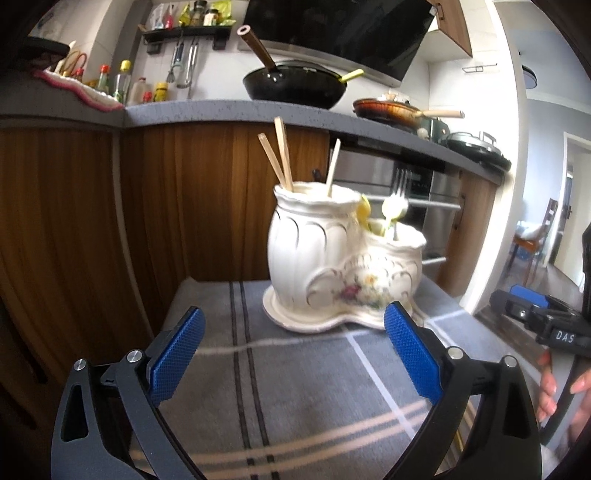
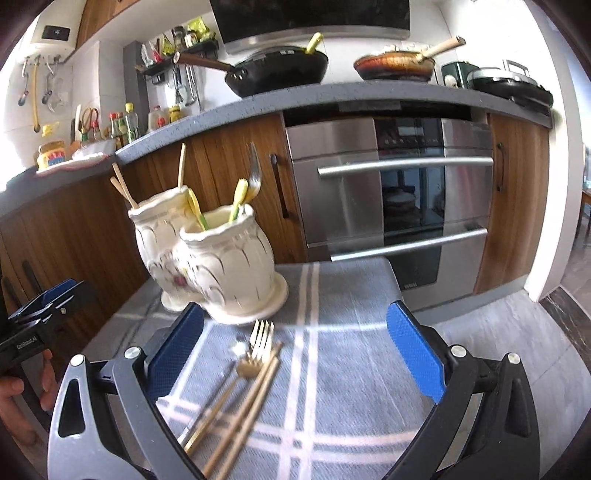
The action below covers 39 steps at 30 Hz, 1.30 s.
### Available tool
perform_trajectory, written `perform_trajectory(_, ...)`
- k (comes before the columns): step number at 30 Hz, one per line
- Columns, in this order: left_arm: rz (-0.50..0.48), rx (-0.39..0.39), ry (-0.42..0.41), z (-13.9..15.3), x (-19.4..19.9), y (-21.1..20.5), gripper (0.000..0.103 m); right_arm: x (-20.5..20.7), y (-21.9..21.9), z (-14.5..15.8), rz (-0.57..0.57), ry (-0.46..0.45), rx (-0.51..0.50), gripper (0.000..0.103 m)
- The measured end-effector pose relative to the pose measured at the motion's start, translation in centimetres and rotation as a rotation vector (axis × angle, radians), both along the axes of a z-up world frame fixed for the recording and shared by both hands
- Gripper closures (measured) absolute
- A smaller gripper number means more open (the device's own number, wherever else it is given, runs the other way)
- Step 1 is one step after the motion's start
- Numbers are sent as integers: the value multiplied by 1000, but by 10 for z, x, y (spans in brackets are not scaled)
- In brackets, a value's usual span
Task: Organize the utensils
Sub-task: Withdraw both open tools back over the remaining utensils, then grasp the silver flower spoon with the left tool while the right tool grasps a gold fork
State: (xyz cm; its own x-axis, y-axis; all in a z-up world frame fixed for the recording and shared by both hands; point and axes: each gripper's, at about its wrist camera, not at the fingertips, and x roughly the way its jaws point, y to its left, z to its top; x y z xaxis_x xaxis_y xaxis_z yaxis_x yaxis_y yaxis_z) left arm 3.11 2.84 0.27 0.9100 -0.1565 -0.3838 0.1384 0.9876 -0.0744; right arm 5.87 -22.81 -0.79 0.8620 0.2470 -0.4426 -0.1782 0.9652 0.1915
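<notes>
Was in home kitchen, pretty obvious. Grey speckled countertop (image 2: 332, 96) ran over wood cabinet fronts (image 2: 229, 155), steel built-in oven (image 2: 388, 206) sat underneath. Black wok (image 1: 295, 86) and orange-brown pan (image 1: 388, 110) sat on top, dark range hood (image 1: 340, 26) above them. Spice shelf (image 1: 184, 33) on tiled wall, ladles hanging, oil and sauce bottles (image 1: 118, 83) lined up by corner. Saw dining chair (image 1: 546, 225) through doorway on my left cam.

Wooden cabinets (image 2: 236, 155), grey countertop (image 2: 369, 92), steel oven (image 2: 388, 199), bright daylight.
</notes>
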Motion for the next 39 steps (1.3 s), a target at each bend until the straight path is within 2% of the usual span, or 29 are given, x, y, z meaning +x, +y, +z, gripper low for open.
perform_trajectory(10,-120,7,171,-21,9,-37,6,-1,-6,-9,-13,45,-24,5)
perform_trajectory(16,-179,102,297,-39,19,-71,7,2,-7,-10,-15,68,-27,5)
perform_trajectory(21,-213,138,350,-50,25,-86,10,4,-12,-8,-22,72,-8,5)
perform_trajectory(28,-240,187,424,-62,35,-103,38,5,-21,-7,-24,83,19,5)
perform_trajectory(30,-244,208,424,-62,36,-108,41,5,-23,-7,-24,83,26,5)
perform_trajectory(32,-263,220,424,-62,36,-113,48,5,-24,-7,-23,86,30,5)
perform_trajectory(34,-280,231,423,-60,35,-116,68,5,-24,-8,-17,93,33,5)
perform_trajectory(36,-289,241,422,-59,35,-116,81,6,-23,-9,-6,103,36,5)
perform_trajectory(39,-288,246,423,-59,35,-108,96,6,-18,-9,26,121,46,5)
